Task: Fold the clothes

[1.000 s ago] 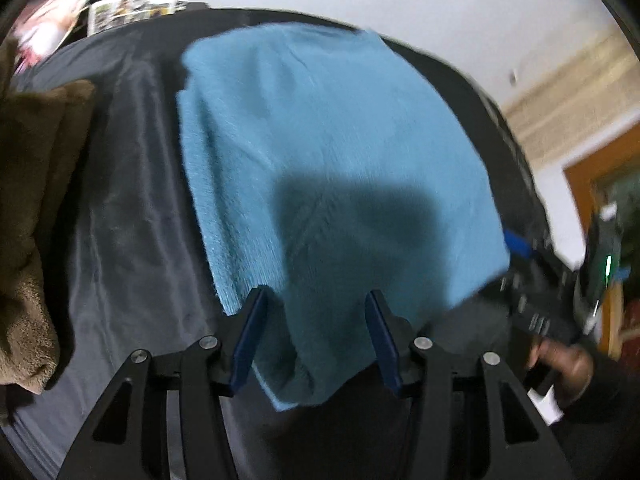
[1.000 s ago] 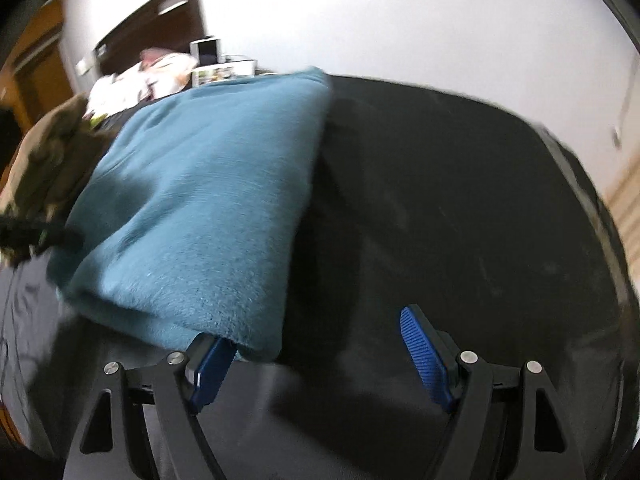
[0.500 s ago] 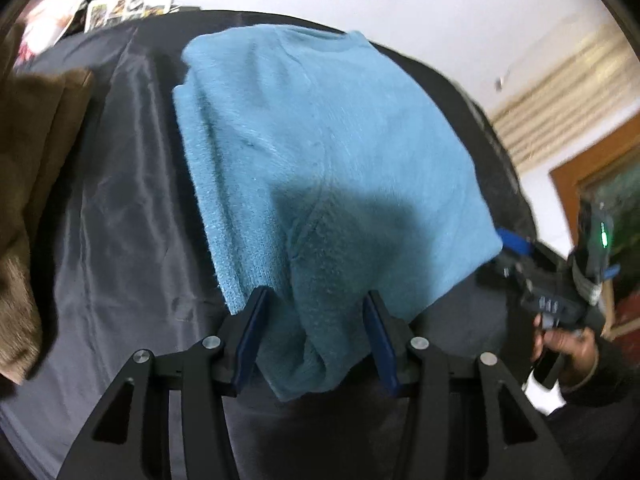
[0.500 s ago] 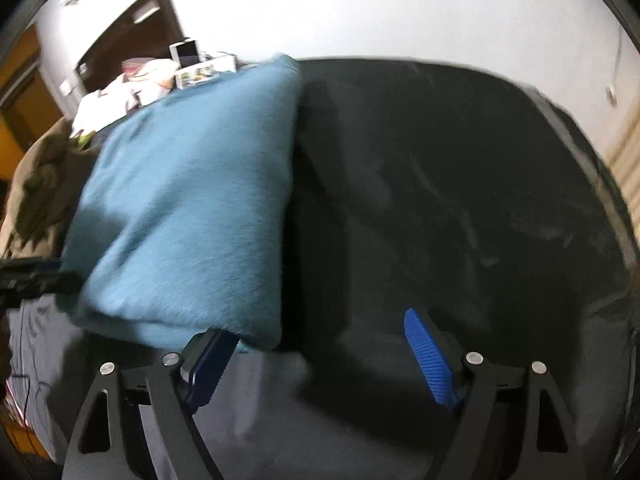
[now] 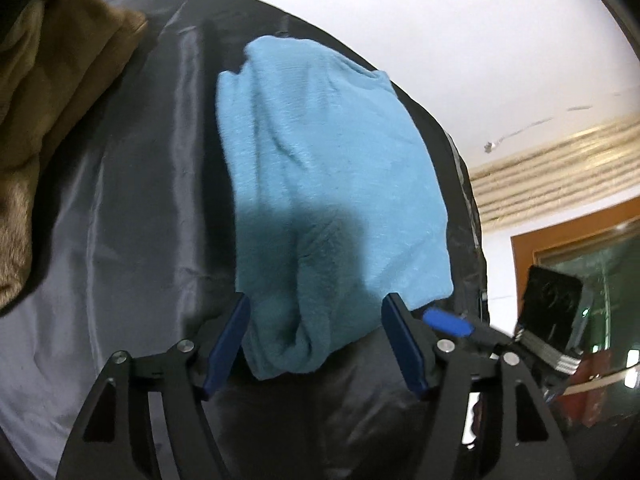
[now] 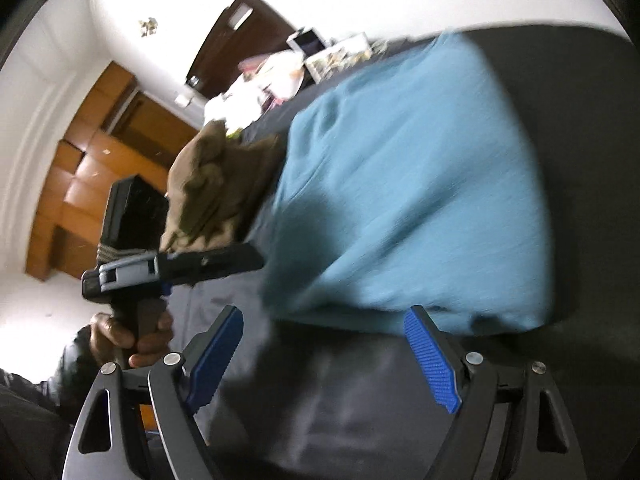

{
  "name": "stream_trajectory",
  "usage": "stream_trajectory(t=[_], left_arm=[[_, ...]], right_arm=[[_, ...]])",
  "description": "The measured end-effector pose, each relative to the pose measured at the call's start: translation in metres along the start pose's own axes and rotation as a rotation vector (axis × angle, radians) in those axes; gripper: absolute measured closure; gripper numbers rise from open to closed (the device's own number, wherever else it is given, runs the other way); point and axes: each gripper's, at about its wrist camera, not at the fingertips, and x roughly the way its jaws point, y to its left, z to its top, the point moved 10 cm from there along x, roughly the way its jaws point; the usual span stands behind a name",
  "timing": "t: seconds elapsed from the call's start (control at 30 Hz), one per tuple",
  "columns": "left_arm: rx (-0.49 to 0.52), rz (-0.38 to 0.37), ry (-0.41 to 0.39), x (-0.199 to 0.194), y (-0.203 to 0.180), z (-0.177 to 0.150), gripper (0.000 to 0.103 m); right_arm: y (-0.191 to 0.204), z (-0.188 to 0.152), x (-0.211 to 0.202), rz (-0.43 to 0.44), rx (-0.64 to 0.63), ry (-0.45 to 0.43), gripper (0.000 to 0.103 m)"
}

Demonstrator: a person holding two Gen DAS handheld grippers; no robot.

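A folded blue garment [image 5: 328,184] lies on the dark cloth-covered surface [image 5: 132,208], its near end bunched between the blue pads of the left gripper [image 5: 316,344]. The jaws of that gripper are opening, and neither pad presses on the fabric, so the garment is let go. In the right wrist view the same blue garment [image 6: 408,184] fills the frame from 12 to 3 o'clock, blurred. The right gripper [image 6: 324,356] stands spread wide with nothing gripped, its right pad [image 6: 430,356] just under the garment's near edge; whether it touches the fabric cannot be told. At 9 o'clock in that view a person's hand [image 6: 132,336] grips the handle of the left gripper. A brown garment [image 5: 52,112] sits heaped at 10 o'clock in the left wrist view, apart from the blue one. Wooden cabinets [image 6: 92,184] line the wall beyond.
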Motion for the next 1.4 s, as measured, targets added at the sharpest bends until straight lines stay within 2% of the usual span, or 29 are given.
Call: stream_trajectory(t=[0.13, 0.23, 0.37, 0.43, 0.47, 0.5, 0.53, 0.6, 0.63, 0.83, 0.9, 1.07, 1.1, 1.2, 1.27, 1.4], left_arm=[[-0.027, 0.002, 0.002, -0.001, 0.006, -0.002, 0.027], [-0.026, -0.012, 0.015, 0.006, 0.002, -0.001, 0.027], [0.012, -0.008, 0.041, 0.014, -0.006, -0.004, 0.027], [0.037, 0.035, 0.052, 0.018, -0.006, -0.006, 0.027], [0.04, 0.055, 0.058, 0.02, -0.004, -0.007, 0.027], [0.038, 0.08, 0.067, 0.022, 0.0, -0.008, 0.027], [0.039, 0.102, 0.074, 0.024, 0.003, -0.01, 0.028], [0.051, 0.139, 0.09, 0.027, 0.007, -0.016, 0.038], [0.066, 0.151, 0.099, 0.027, 0.007, -0.018, 0.043], [0.127, 0.193, 0.125, 0.027, 0.002, -0.026, 0.047], [0.137, 0.202, 0.125, 0.027, 0.0, -0.026, 0.047], [0.138, 0.203, 0.128, 0.025, 0.0, -0.027, 0.047], [0.14, 0.205, 0.129, 0.025, 0.0, -0.027, 0.047], [0.155, 0.22, 0.132, 0.024, -0.001, -0.029, 0.047], [0.164, 0.222, 0.135, 0.023, -0.003, -0.031, 0.047], [0.133, 0.203, 0.138, 0.02, -0.003, -0.03, 0.046]], right_arm=[[-0.007, -0.021, 0.006, 0.021, 0.053, 0.02, 0.019], [-0.028, -0.001, 0.018, -0.033, 0.127, -0.03, 0.019], [-0.048, 0.019, 0.006, -0.047, 0.221, -0.12, 0.028], [-0.056, 0.022, 0.006, -0.066, 0.259, -0.136, 0.039], [-0.061, 0.021, 0.006, -0.078, 0.283, -0.138, 0.053], [-0.066, 0.02, 0.007, -0.09, 0.307, -0.14, 0.063], [-0.072, 0.019, 0.006, -0.099, 0.331, -0.147, 0.068], [-0.081, 0.017, -0.002, -0.143, 0.341, -0.163, 0.079], [-0.083, 0.017, -0.006, -0.172, 0.329, -0.172, 0.08], [-0.084, 0.011, -0.024, -0.336, 0.193, -0.179, 0.082], [-0.087, 0.008, -0.028, -0.341, 0.204, -0.185, 0.082], [-0.088, 0.015, -0.035, -0.257, 0.277, -0.227, 0.081], [-0.089, 0.015, -0.033, -0.261, 0.286, -0.223, 0.081], [-0.099, 0.01, -0.026, -0.339, 0.264, -0.167, 0.081], [-0.104, 0.008, -0.023, -0.361, 0.239, -0.148, 0.081], [-0.1, 0.009, -0.02, -0.432, 0.163, -0.108, 0.081]])
